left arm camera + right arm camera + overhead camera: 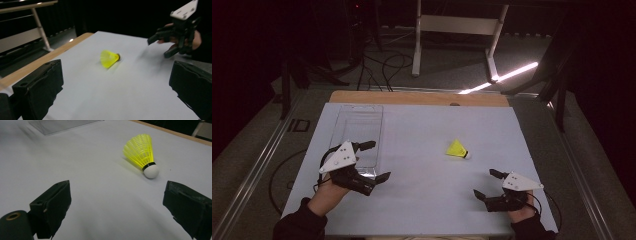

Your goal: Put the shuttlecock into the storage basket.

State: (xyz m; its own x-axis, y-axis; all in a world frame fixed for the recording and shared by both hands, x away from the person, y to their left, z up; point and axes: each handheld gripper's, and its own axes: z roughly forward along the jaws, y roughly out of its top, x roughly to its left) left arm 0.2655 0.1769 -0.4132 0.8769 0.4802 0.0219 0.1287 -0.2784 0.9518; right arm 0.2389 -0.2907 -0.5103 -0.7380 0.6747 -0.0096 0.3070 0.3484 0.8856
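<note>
Pale grey-white sheet [422, 185] spread over a wooden table [412, 97], bare wood showing only along the far edge. Beyond that, a dim room: dark floor, loose black cables [384, 65], a white frame on legs [457, 30], a bright strip of light [507, 76] slanting across the floor. On the sheet's far left, a clear plastic tray [357, 132], lying flat.

Right of centre on the sheet, a yellow shuttlecock [457, 149] on its side, white cork tip toward the near right, skirt toward the far left. Well apart from both claws, touching neither.

Near left, the left gripper [379, 161] in a hand [329, 192], jaws spread wide with nothing between, just beside the tray's near end; shuttlecock off to its right. Near right, the right gripper [487, 184] in the other hand [522, 212], jaws likewise spread and empty; shuttlecock ahead of it, farther up the sheet and slightly left
</note>
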